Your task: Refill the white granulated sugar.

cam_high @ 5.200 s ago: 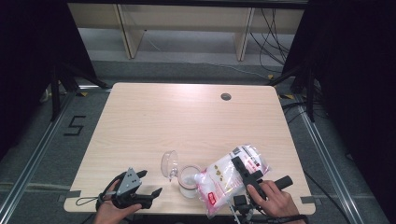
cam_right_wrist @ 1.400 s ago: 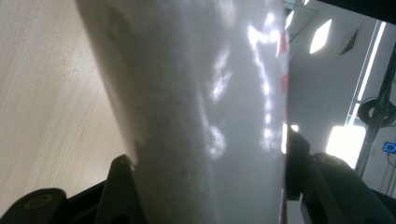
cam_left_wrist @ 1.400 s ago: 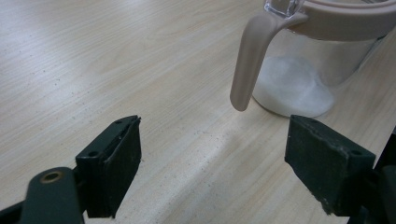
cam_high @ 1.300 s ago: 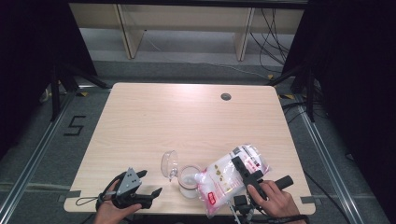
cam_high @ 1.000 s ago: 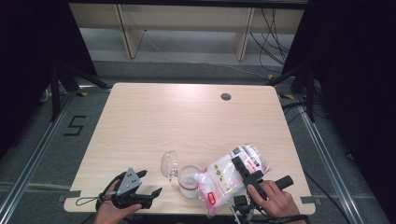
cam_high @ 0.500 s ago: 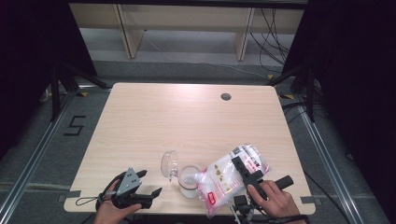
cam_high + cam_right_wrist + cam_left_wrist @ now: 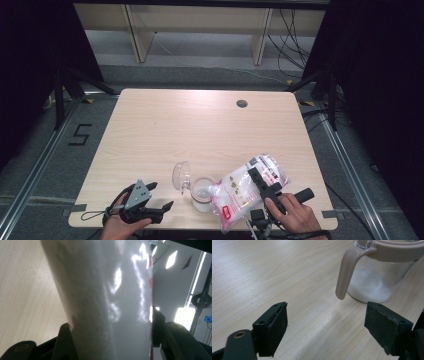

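The right gripper [image 7: 261, 181] clamped the bag [image 7: 243, 189] of white grains, tilted over the jar [image 7: 202, 194] near the table's [image 7: 200, 125] front edge — the left gripper [image 7: 156, 196] stood open, empty, beside the jar.

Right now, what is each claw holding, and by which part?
Right claw: the bag of white granules, clamped across its middle. Left claw: nothing, open.

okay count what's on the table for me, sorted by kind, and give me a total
Clear jars with a white powder in the bottom: 1
Plastic bags of white powder, held by the right tool: 1
Handheld tools: 2, left and right
Total: 4
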{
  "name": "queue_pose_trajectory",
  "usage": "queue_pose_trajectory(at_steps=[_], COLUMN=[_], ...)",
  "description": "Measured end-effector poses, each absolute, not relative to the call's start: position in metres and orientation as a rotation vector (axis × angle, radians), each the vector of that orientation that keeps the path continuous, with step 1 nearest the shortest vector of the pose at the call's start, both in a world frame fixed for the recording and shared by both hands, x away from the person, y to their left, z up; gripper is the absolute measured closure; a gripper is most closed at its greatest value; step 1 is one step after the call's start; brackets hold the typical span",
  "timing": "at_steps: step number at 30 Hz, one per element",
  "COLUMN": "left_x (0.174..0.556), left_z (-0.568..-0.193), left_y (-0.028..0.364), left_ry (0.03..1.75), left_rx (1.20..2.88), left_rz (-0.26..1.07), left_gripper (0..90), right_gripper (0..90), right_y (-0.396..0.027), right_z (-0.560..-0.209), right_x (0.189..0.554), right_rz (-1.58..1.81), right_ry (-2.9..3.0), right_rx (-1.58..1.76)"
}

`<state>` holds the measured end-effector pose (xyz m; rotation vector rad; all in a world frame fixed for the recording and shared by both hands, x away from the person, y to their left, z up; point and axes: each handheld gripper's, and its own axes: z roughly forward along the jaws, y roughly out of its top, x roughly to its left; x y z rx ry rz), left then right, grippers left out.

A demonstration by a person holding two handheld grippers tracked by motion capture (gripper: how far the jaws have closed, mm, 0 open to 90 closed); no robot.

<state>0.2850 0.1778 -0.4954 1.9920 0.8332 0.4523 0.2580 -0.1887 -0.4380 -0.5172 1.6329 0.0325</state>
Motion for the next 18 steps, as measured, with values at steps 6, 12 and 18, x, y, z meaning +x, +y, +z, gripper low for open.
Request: queue_pose_trajectory(at_steps=[6, 12, 18], left_x=[0.2852, 0.2852, 0.2852], left_z=[-0.4956, -0.4944, -0.4936], left_y=[0.1777, 0.1780, 0.1792], left_ry=[0.833, 0.803, 0.807], left_rx=[1.994, 2.012, 2.025], left_rz=[0.461, 0.492, 0.501], left_gripper=[18.5, 18.5, 18.5], right_gripper=[52.8, 52.9, 53.0], right_y=[-0.1892, -0.1895, -0.1896], right_z=[-0.4381, -0.4381, -0.4377], right_x=[0.2586, 0.2583, 0.2586], right_rz=[0.037, 0.038, 0.040], right_ry=[1.623, 1.622, 1.618], right_rx=[-0.521, -0.518, -0.521])
